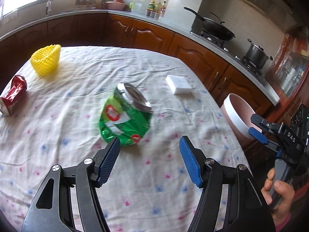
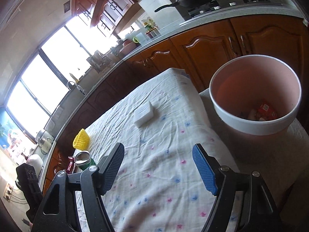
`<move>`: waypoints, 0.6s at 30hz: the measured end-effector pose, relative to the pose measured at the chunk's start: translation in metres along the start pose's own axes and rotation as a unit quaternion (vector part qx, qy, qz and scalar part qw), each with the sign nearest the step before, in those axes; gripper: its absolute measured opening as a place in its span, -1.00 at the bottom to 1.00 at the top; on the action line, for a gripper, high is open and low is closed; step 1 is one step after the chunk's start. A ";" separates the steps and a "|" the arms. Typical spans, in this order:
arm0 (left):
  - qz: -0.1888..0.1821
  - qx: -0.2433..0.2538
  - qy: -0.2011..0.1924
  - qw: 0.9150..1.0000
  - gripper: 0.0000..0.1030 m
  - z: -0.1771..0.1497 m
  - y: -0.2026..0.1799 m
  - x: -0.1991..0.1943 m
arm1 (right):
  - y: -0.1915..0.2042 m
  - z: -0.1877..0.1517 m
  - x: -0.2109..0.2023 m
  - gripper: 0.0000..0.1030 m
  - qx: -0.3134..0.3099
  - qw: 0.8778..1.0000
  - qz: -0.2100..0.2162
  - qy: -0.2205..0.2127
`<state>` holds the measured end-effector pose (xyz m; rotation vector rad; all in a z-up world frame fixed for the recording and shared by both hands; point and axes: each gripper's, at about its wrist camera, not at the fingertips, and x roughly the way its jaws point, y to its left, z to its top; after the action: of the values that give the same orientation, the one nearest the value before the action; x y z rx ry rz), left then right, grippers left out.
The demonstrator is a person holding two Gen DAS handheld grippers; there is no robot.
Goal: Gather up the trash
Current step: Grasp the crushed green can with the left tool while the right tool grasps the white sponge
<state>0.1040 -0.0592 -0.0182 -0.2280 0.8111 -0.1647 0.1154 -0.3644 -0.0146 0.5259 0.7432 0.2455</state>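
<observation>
A crushed green can [image 1: 125, 116] lies on the cloth-covered table [image 1: 77, 104], just beyond my open, empty left gripper [image 1: 149, 143]. A crushed red can [image 1: 13, 94] lies at the left edge, with a yellow foam fruit net [image 1: 46, 60] behind it. A white block [image 1: 178, 84] lies to the right. The pink bin [image 2: 255, 94] with a white rim stands off the table's right side and holds some wrappers. My right gripper [image 2: 158, 152] is open and empty over the cloth, short of the bin. The right wrist view also shows the green can [image 2: 83, 159], net [image 2: 81, 139] and white block [image 2: 143, 114].
Wooden kitchen cabinets and a grey counter [image 1: 173, 27] run behind the table, with a wok [image 1: 216, 27] and a pot [image 1: 256, 54] on the stove. My right gripper [image 1: 258, 129] shows in the left wrist view in front of the bin [image 1: 237, 114].
</observation>
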 end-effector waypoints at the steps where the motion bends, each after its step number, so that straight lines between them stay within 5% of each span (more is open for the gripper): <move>1: 0.005 0.000 -0.001 1.000 0.25 0.000 0.003 0.000 | 0.003 -0.001 0.001 0.47 -0.004 1.000 0.000 0.002; 18: 0.049 0.019 0.005 0.999 0.26 0.007 0.010 0.028 | 0.054 0.000 0.058 0.49 -0.075 0.996 0.002 0.044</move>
<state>0.1282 -0.0555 -0.0356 -0.1502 0.8271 -0.0887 0.1547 -0.2964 -0.0193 0.3756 0.8019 0.3279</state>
